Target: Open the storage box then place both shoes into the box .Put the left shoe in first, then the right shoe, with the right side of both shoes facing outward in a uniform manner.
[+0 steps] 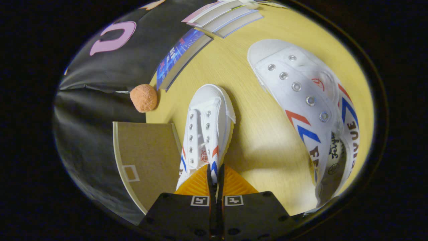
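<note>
The tongs (215, 174) are closed on the collar of one shoe (205, 127), just beside the brown box (147, 157). The other shoe (307, 103) lies on the desk (254, 144); no shoe seems packed yet

I am pinching the collar of a shoe (205, 129) with my hand-held gripper (215, 174), fingers nearly closed on it. Its toe is pointing ahead along the surface (264, 147). A second shoe (307, 103) is lying well apart. A box flap (147, 157) is sitting beside the held shoe, an orange ball (143, 97) and books (200, 36) beyond.
</note>
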The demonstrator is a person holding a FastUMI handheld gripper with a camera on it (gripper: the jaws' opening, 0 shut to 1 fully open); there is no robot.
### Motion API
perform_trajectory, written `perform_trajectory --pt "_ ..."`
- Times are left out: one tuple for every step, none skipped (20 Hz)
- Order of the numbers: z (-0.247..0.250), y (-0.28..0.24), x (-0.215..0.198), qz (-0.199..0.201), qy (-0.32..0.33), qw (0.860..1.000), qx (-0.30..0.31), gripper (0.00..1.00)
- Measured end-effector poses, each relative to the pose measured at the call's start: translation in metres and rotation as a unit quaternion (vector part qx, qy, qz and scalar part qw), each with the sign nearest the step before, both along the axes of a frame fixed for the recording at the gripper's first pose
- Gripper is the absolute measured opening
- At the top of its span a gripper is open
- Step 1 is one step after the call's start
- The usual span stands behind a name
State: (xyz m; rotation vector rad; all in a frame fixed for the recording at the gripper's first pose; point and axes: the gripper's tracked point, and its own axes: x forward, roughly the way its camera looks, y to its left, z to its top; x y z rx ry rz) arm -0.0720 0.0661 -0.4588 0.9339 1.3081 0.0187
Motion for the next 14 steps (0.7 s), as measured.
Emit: perform_trajectory --pt "0.004 0.000 0.002 -0.006 -0.003 1.000 0.010 0.03" --pt "0.011 0.001 0.004 -0.010 -0.008 1.000 0.019 0.02" --pt "0.021 0.004 0.005 -0.017 -0.014 0.999 0.031 0.02" --pt "0.030 0.006 0.008 -0.025 -0.020 0.999 0.044 0.02" --pt "0.042 0.006 0.012 -0.035 -0.028 0.997 0.055 0.02" --pt "0.054 0.007 0.017 -0.042 -0.038 0.996 0.064 0.02" --pt "0.066 0.007 0.023 -0.048 -0.050 0.995 0.070 0.02" --pt "0.080 0.009 0.028 -0.051 -0.063 0.994 0.076 0.02" --pt "0.094 0.011 0.033 -0.050 -0.077 0.993 0.081 0.02" --pt "0.108 0.013 0.039 -0.048 -0.092 0.991 0.080 0.02" --pt "0.123 0.016 0.043 -0.039 -0.108 0.990 0.077 0.02" --pt "0.138 0.021 0.046 -0.029 -0.126 0.989 0.072 0.02" --pt "0.155 0.029 0.050 -0.017 -0.144 0.987 0.071 0.02" --pt "0.172 0.038 0.054 -0.007 -0.160 0.984 0.074 0.02"
